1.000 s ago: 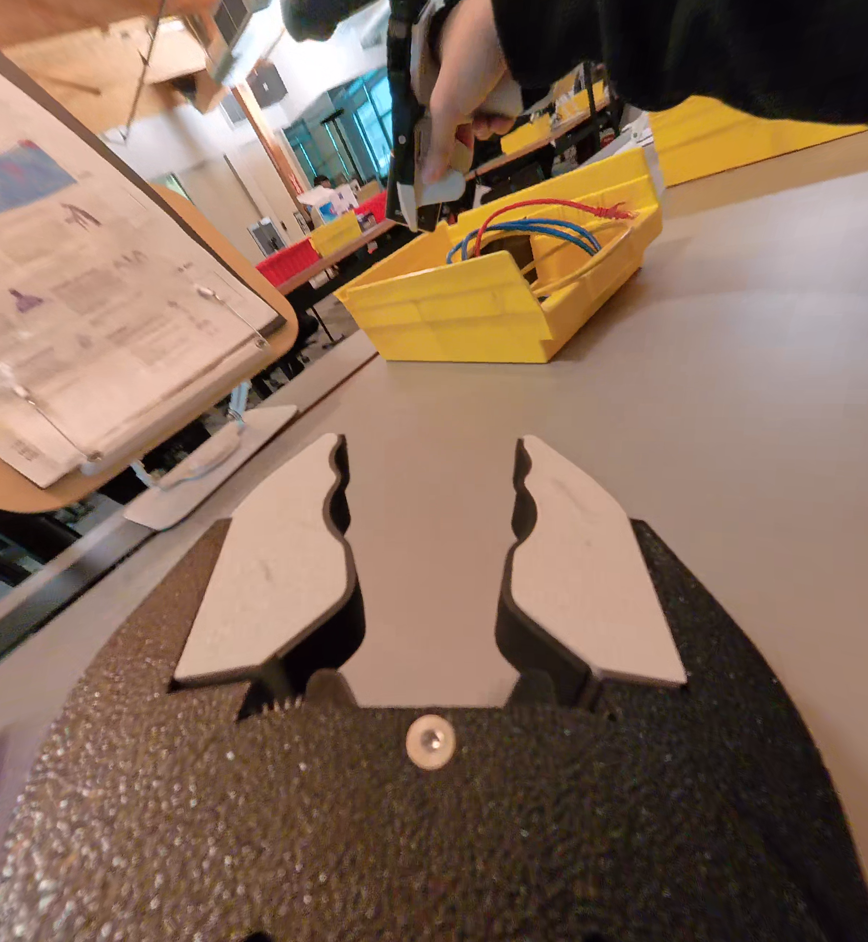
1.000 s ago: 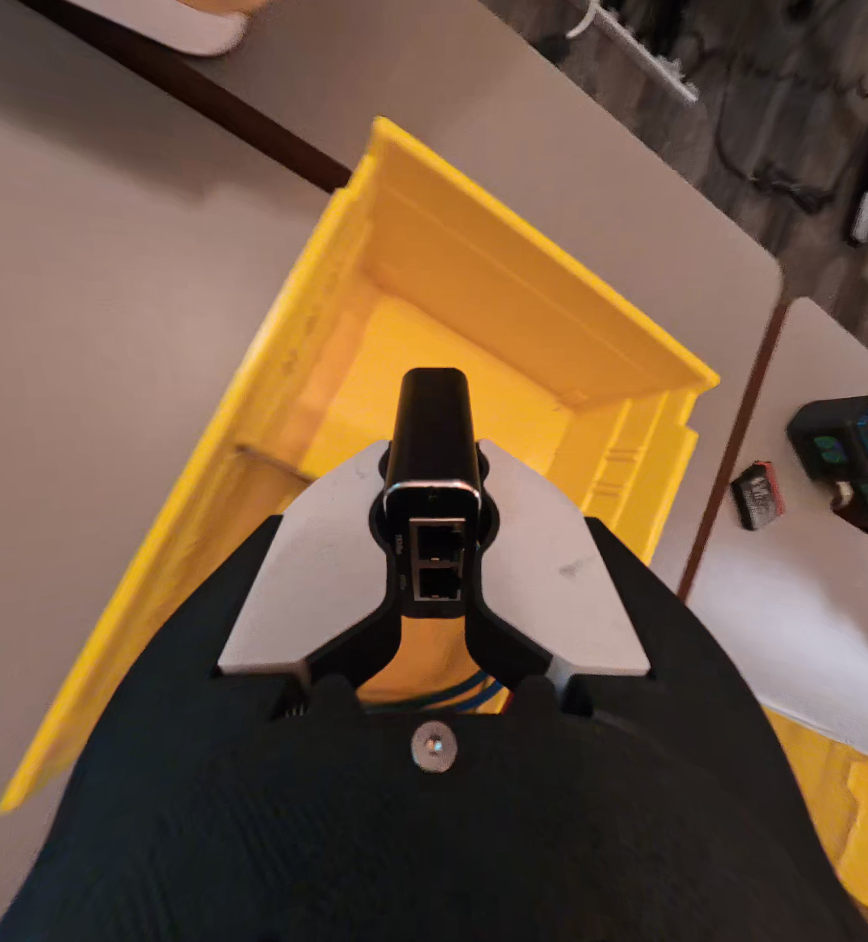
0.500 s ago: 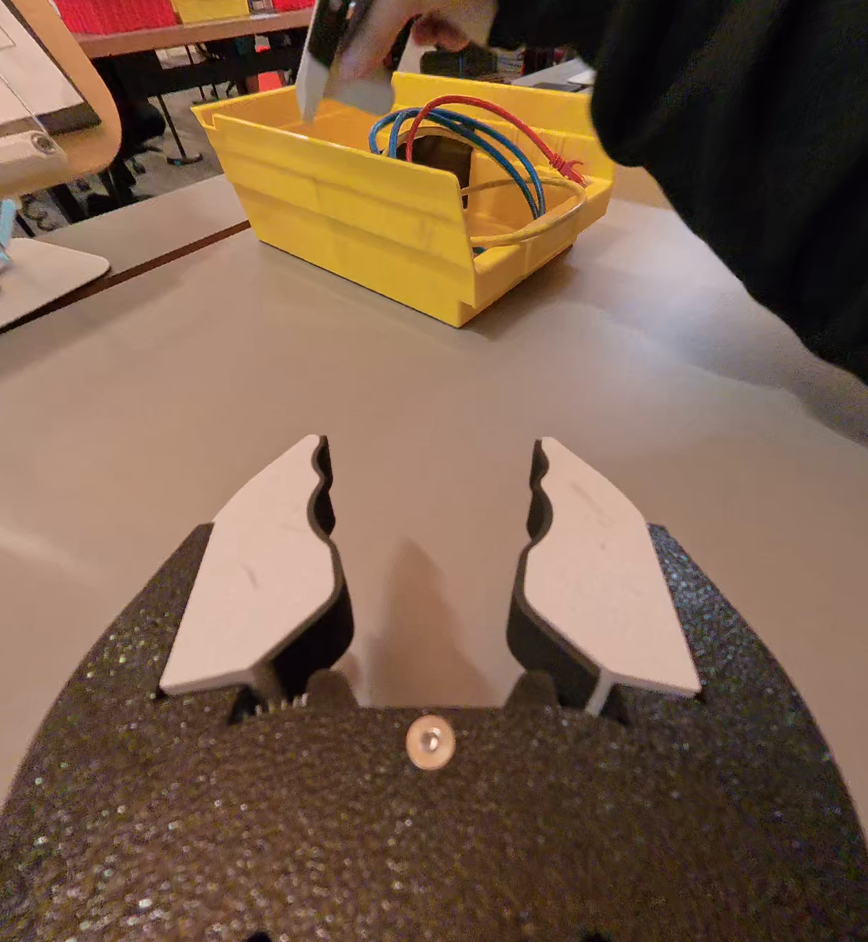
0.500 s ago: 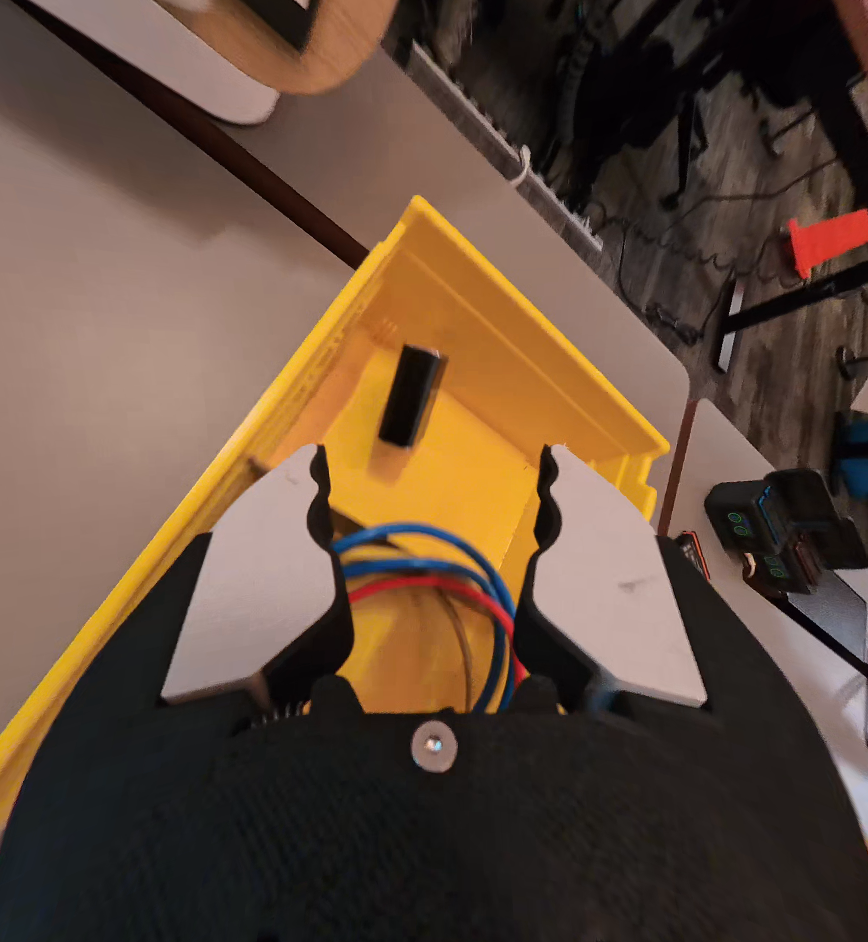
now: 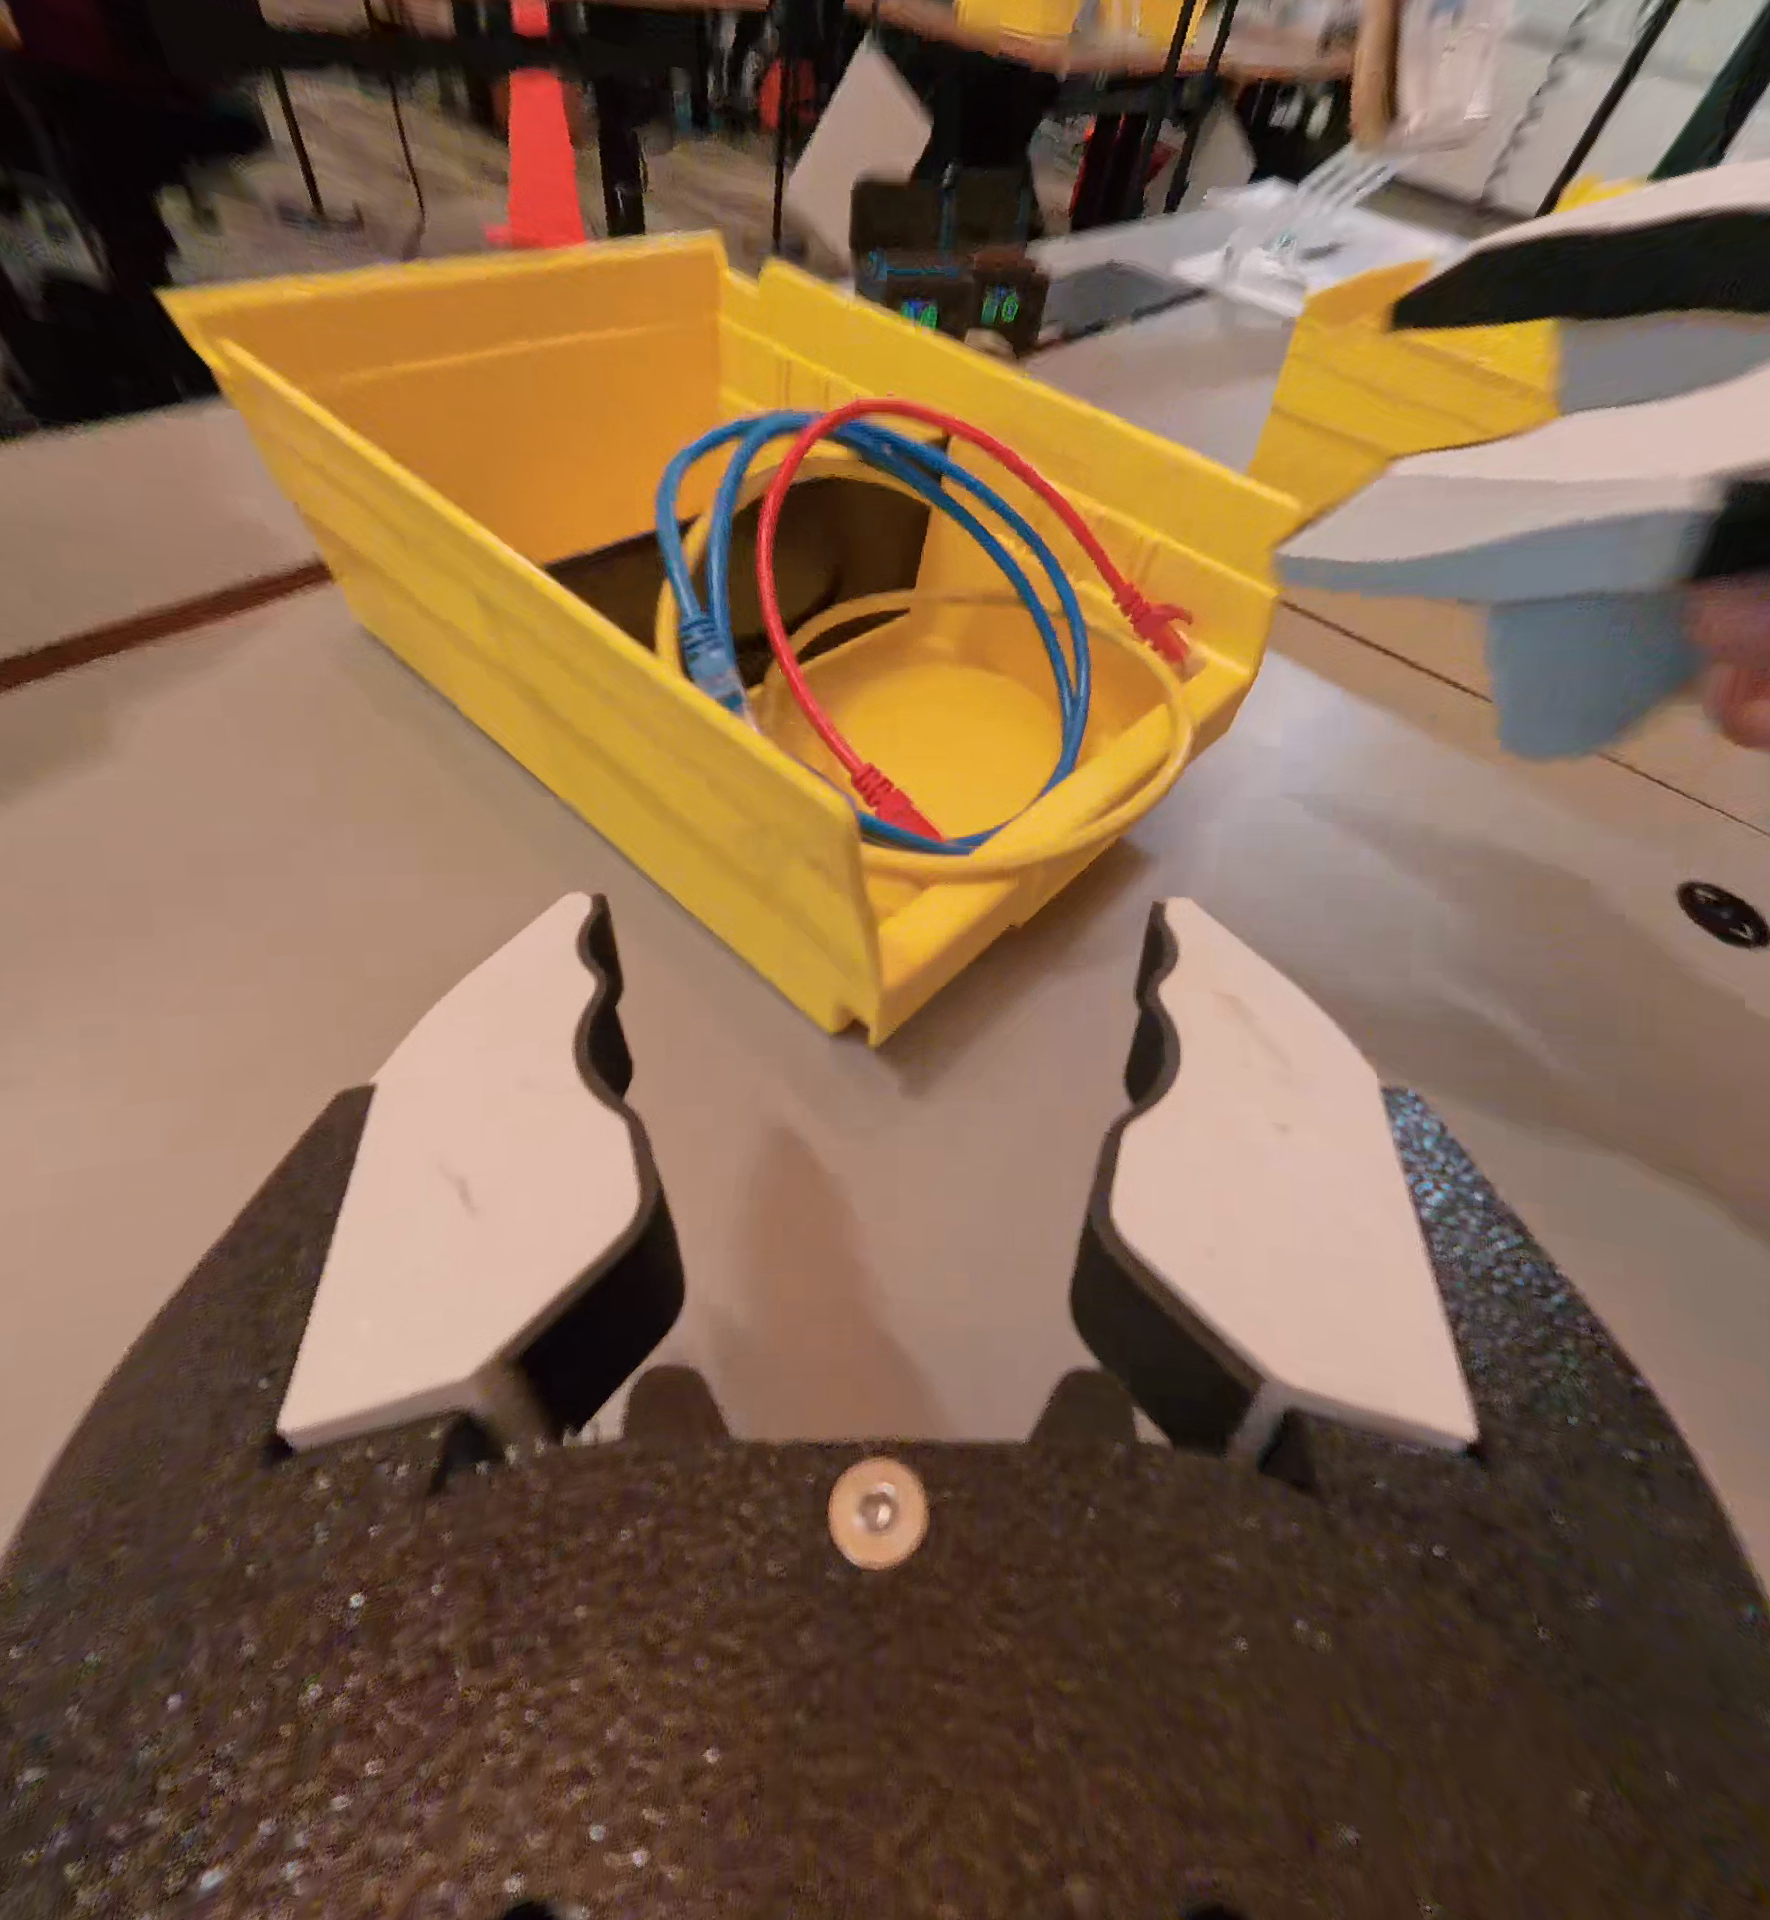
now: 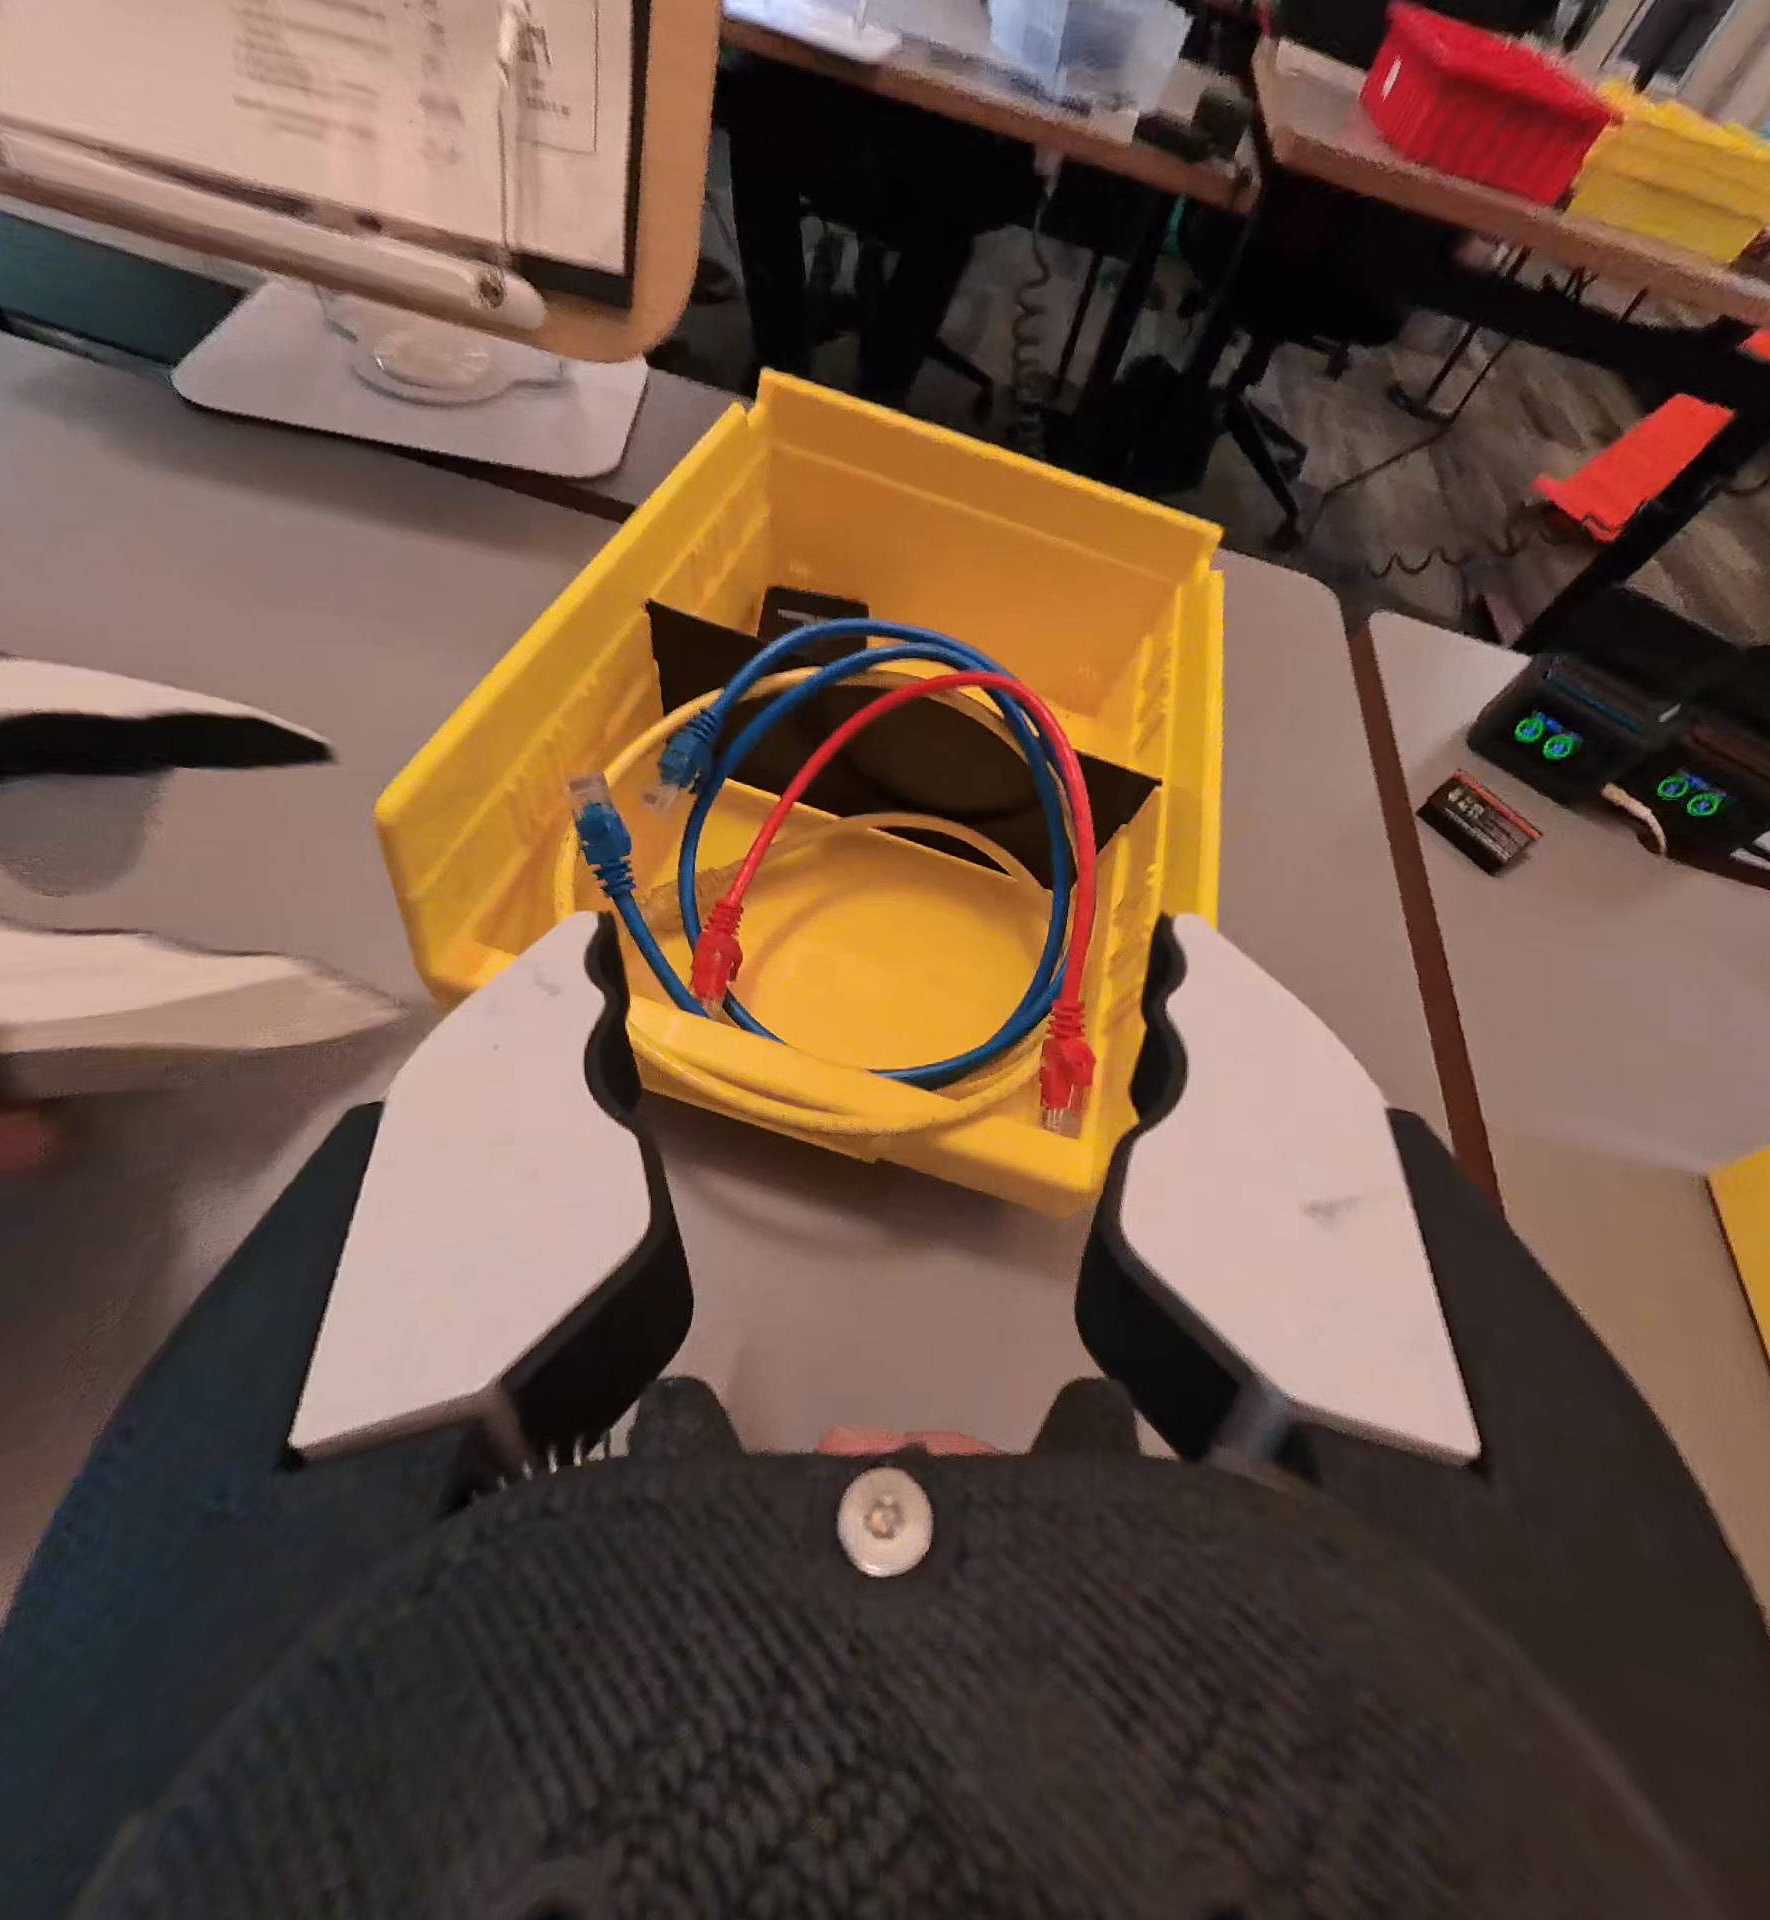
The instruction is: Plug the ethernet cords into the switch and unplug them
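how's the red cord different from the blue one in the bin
Colour first: the red cord has red plugs, the blue cord blue ones. The red cord makes one visible arc, while the blue cord shows two strands side by side. One blue plug sticks up over the left wall of the yellow bin; both red plugs hang low toward the bin's near end. Both are coiled loosely in the near compartment, plugged into nothing.

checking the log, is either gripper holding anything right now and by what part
Nothing is held. The left gripper and right gripper are both open and empty; the cords lie in the yellow bin.
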Motion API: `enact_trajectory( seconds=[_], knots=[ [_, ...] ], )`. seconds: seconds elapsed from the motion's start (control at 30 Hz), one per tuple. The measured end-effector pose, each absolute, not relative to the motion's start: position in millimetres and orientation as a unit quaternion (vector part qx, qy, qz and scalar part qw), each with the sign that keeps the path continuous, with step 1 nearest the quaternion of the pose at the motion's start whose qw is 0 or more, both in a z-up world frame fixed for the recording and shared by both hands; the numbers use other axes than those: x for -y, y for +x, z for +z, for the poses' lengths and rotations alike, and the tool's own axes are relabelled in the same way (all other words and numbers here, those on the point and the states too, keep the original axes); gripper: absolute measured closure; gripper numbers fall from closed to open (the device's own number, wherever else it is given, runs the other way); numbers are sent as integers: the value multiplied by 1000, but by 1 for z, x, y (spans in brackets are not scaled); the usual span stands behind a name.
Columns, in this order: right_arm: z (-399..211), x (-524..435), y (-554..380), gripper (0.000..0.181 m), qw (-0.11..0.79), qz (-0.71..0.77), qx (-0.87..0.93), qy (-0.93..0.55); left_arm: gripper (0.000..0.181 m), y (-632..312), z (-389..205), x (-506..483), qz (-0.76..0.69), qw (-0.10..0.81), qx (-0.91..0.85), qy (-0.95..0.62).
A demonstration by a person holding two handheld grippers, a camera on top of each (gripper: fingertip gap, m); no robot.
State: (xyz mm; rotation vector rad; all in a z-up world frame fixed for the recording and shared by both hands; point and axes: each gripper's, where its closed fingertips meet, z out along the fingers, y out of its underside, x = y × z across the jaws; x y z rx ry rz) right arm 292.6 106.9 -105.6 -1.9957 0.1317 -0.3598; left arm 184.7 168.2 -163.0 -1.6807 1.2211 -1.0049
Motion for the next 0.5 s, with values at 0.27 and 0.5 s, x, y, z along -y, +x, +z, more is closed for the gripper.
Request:
enact_trajectory(
  seconds=[0.27, 0.5],
  knots=[
    [-90, -107, 268, 89, 558, -131, -11, -819, 154, 225, -192, -215, -304, 424, -453, -723],
    [-82, -132, 202, 91, 570, -88, 69, -814, 177, 132, -190, -249, -267, 457, -473, -704]
  ],
)
